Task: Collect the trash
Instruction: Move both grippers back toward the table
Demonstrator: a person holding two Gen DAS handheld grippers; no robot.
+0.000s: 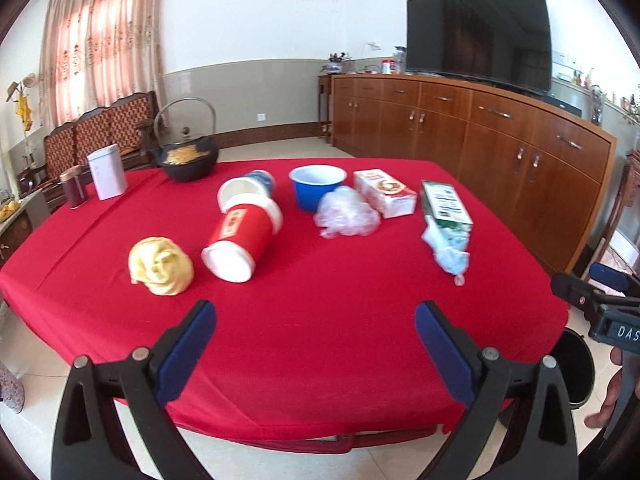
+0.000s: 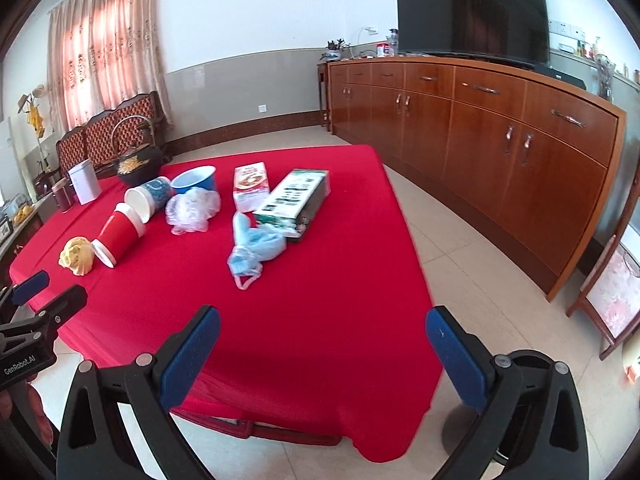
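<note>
Hovering at bench point(image 1: 320, 340) edge, both hand-held grippers, left point(image 1: 316, 338) and right point(image 2: 323, 344), were wide open, empty. Blue mask point(image 2: 256, 248) lay at 12 o'clock from right, nearest trash. Best approach: pinch its bunched middle, not the loop.

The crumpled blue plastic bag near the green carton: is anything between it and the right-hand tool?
Nothing visible does. Only bare red tablecloth lies between the open right gripper and the crumpled blue plastic bag.
</note>
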